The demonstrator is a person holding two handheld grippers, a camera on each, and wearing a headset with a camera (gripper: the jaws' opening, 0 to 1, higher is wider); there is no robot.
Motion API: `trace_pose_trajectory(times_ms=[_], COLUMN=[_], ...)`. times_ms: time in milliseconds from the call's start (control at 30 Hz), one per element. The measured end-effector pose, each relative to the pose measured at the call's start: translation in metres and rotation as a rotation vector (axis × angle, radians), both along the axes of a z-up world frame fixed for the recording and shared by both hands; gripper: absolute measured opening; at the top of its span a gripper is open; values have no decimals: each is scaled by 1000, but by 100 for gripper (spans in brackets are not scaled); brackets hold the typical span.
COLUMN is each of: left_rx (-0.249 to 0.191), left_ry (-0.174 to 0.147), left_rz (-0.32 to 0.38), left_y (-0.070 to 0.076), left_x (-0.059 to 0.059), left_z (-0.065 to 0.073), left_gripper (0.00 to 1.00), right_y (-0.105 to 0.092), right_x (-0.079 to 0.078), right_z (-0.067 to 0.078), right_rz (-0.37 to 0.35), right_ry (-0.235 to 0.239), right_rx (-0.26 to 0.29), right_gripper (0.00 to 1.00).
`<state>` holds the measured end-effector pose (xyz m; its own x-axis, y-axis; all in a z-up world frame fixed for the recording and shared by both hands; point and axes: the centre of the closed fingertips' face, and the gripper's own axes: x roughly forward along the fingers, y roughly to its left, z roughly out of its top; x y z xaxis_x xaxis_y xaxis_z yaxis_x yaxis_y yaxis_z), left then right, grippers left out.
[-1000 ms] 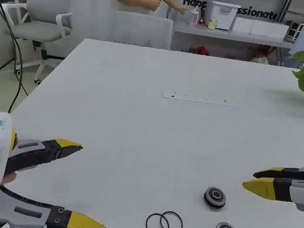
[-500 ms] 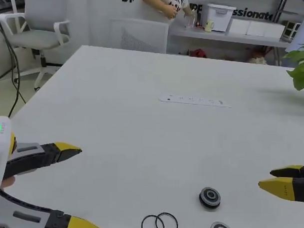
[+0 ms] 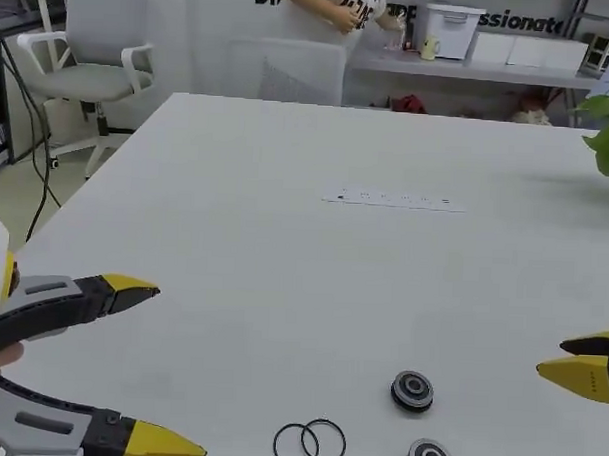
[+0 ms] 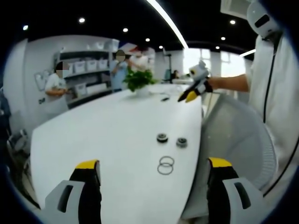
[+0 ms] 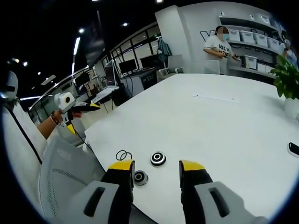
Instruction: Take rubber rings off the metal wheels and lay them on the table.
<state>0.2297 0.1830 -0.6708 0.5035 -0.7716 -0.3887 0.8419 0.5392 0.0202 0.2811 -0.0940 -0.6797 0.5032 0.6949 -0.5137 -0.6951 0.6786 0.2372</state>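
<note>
White table (image 3: 284, 237) runs toward shelves at the back of an office. Over its near left corner the left gripper (image 3: 165, 368) hangs with jaws spread wide, empty. Two rubber rings (image 3: 309, 443) lie overlapping at the near edge, with two metal wheels (image 3: 412, 390) just right of them. Toward the right edge the right gripper (image 3: 558, 357) hovers, jaws partly apart, touching nothing

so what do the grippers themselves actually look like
They match: the left gripper and the right gripper each have two long, tapering black jaws capped with bright yellow tips, mounted on pale grey bodies with slotted cut-outs. In the left gripper view the person wears a white top, with a thin black cable running down it.
</note>
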Motion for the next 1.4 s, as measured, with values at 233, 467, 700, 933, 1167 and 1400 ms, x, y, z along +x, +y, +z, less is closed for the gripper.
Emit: trace_pose_trajectory(times_ms=[233, 467, 700, 933, 1167, 1400], left_rx=[-4, -10, -11, -4, -2, 3], left_ry=[-14, -32, -49, -58, -67, -77], left_rz=[7, 8, 1, -10, -28, -51], left_y=[-7, -19, -34, -48, -64, -80], left_x=[0, 3, 6, 9, 15, 20], left_z=[11, 23, 34, 40, 45, 49], left_gripper=[95, 95, 94, 94, 94, 93], right_y=[-2, -10, -21, -32, -42, -51], right_x=[-4, -6, -6, -7, -8, -8], right_z=[-5, -8, -10, -15, -19, -24], right_rz=[13, 21, 18, 17, 12, 6], right_ry=[13, 18, 26, 33, 40, 47], right_rx=[15, 27, 39, 48, 51, 62], right_gripper=[35, 35, 35, 35, 35, 35])
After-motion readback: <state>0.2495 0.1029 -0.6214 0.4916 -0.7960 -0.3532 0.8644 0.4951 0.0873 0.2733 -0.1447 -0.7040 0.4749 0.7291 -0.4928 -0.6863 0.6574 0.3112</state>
